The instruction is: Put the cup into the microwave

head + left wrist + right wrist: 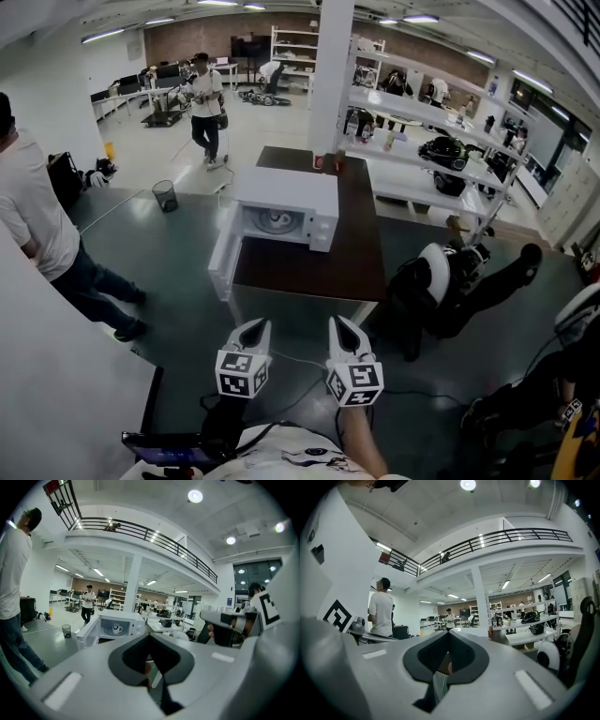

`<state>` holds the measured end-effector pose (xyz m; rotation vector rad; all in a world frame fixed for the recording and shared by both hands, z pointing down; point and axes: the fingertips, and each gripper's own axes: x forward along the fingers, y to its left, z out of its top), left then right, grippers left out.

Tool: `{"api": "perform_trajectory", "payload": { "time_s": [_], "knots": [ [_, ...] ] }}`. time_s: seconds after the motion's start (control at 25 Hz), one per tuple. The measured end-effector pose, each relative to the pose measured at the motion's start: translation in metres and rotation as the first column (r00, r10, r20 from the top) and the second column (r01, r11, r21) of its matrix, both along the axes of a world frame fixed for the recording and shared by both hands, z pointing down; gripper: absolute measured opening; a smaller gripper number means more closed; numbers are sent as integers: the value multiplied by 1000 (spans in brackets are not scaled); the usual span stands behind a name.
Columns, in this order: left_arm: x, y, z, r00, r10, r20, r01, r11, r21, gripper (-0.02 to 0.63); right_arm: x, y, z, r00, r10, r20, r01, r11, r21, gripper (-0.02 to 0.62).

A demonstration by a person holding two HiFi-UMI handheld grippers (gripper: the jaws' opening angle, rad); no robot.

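Left tongs (254, 330) and right tongs (343, 328) are each pressed together, empty, well short of the counter (356, 258). The cup (274, 221) sits inside the microwave (291, 192) at the counter's left edge; best to stay clear and at most nudge the open door (225, 255) gently.

No word, brand or number can be read on or around the microwave (286, 208). Only black-and-white square code markers (243, 373), bearing no letters, are carried by the left gripper (258, 328) and right gripper (340, 326) in front of the microwave. A blue sign (228, 602) to its right is too small to be made out.
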<state>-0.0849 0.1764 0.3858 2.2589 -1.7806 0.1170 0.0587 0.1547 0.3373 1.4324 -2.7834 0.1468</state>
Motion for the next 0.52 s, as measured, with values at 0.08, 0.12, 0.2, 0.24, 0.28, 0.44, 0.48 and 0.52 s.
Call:
{"api": "perform_trajectory", "payload": {
  "time_s": [0.08, 0.12, 0.2, 0.24, 0.28, 0.44, 0.48, 0.52],
  "knots": [
    [2, 0, 0, 1000, 10, 1, -10, 1000, 4, -2, -1, 0, 1, 1000, -2, 3, 2, 1000, -2, -2],
    [3, 0, 0, 1000, 15, 3, -15, 1000, 7, -2, -1, -1, 2, 1000, -3, 3, 3, 1000, -2, -2],
    [4, -1, 1, 1000, 20, 6, -20, 1000, 11, -2, -2, -2, 4, 1000, -4, 1, 4, 1000, -4, -2],
    [4, -1, 2, 1000, 20, 7, -20, 1000, 12, -2, -3, -2, 5, 1000, -5, 0, 5, 1000, -5, -2],
    [3, -1, 2, 1000, 19, 7, -19, 1000, 12, -2, -4, -1, 5, 1000, -6, -1, 6, 1000, -5, -2],
    [-1, 0, 2, 1000, 13, 6, -13, 1000, 6, -2, -9, -1, 4, 1000, -8, -3, 8, 1000, -4, -2],
    [-1, 0, 2, 1000, 13, 6, -13, 1000, 6, -2, -9, -1, 4, 1000, -8, -3, 8, 1000, -5, -2],
    [-2, 0, 2, 1000, 14, 6, -14, 1000, 6, -2, -10, -2, 4, 1000, -7, -4, 7, 1000, -6, -2]
  ]
}}
